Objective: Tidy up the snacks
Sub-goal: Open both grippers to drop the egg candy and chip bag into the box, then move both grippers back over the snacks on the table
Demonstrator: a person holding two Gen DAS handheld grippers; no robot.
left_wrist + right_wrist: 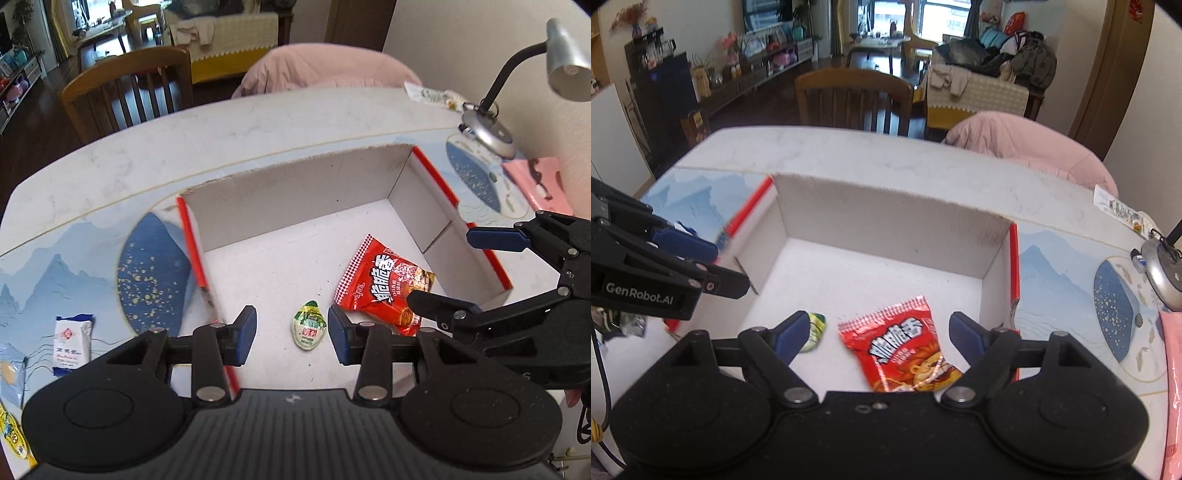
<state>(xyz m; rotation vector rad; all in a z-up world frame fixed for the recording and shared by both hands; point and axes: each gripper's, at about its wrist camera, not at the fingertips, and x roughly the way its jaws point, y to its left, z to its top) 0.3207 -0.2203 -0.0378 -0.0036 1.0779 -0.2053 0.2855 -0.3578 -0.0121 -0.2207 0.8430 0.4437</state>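
Snacks lie loose in the white cardboard box [295, 192]. We find the left gripper [291, 334] parted and empty, a small green-and-white packet [309, 325] between its jaws, untouched. We find the right gripper [877, 332] spread wide above a red snack bag [905, 343], unpinched. Beyond: a wooden chair [853, 99].

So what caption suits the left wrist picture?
Left gripper open above a box holding a red snack packet and green candy.

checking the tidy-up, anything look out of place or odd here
Two snacks lie loose in the box: a red packet askew and a small green one. A white packet sits outside on the table.
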